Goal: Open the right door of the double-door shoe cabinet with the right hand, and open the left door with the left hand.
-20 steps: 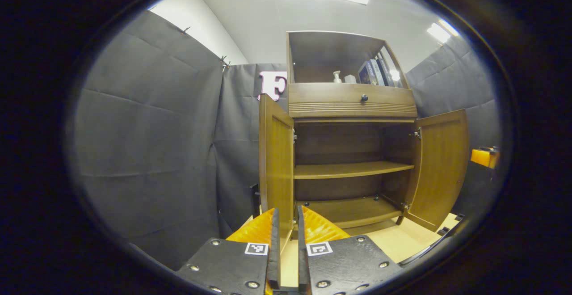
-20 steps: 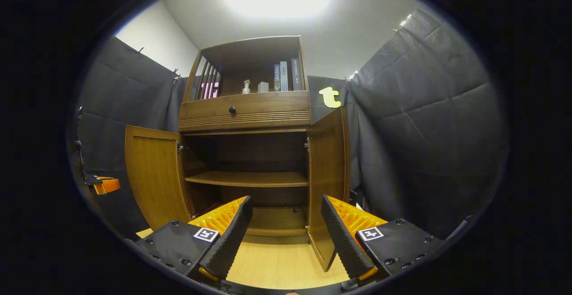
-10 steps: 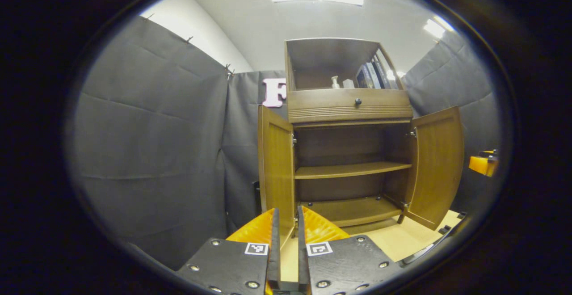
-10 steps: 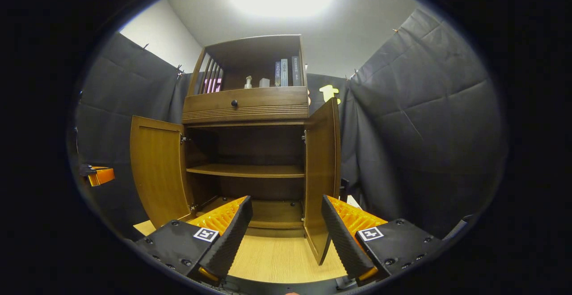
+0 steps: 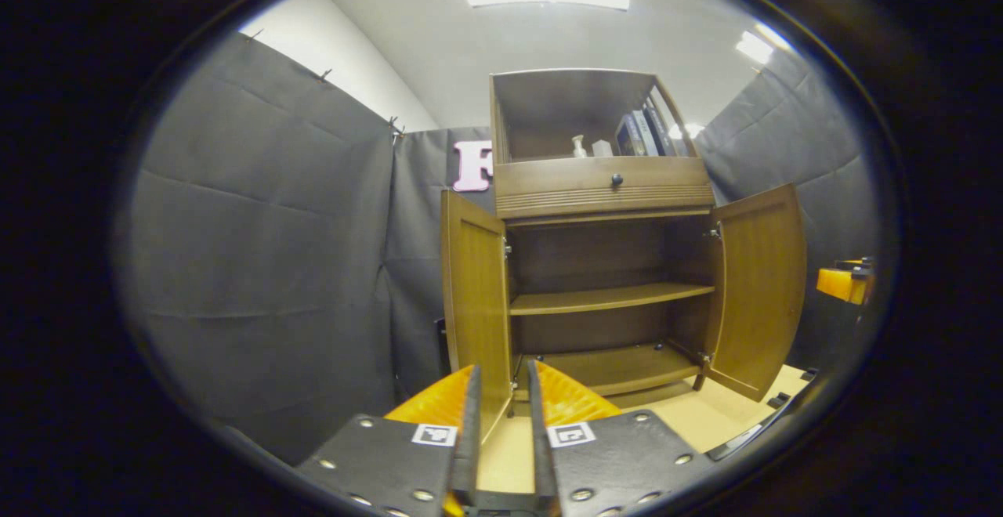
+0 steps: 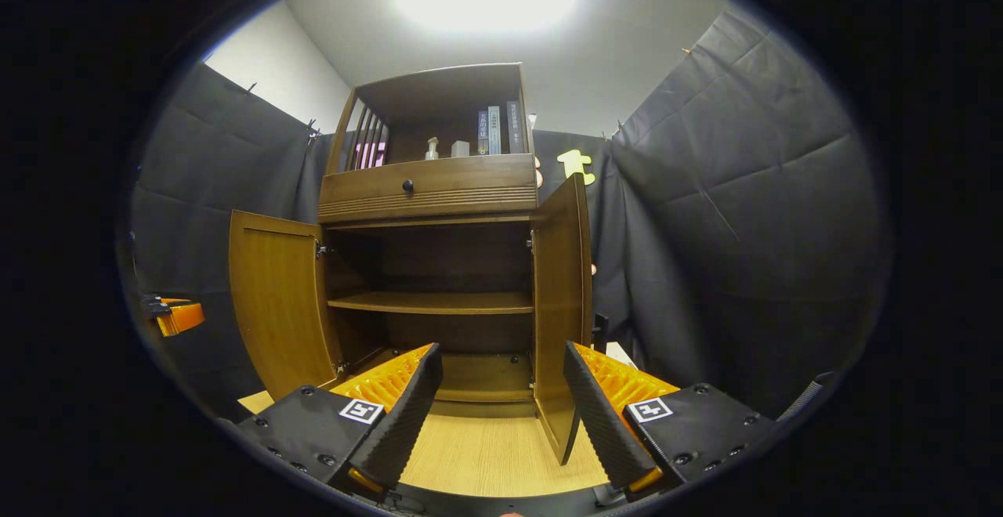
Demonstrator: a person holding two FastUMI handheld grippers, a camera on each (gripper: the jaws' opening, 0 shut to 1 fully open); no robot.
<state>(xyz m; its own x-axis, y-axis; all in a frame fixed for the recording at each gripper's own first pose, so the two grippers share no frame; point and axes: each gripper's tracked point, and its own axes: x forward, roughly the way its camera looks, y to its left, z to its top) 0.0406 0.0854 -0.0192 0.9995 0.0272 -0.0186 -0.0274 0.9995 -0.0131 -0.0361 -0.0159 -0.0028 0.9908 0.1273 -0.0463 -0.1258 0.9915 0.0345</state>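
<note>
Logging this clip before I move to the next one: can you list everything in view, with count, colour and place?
Cabinet: one, brown wood, centre, against the cloth wall.
Left door: one, brown, swung open.
Right door: one, brown, swung open.
Drawer: one, brown, dark knob, above the doors.
Shelf: one, brown, bare, inside the lower compartment.
Books: about three, dark, upright in the top niche.
Bottle: one, pale, top niche, left of the books.
Floor: light wood.
Left claw: fingers slightly apart, holding nothing.
Right claw: open, empty.

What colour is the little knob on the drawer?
Black. The knob shows best in the right gripper view.
</note>
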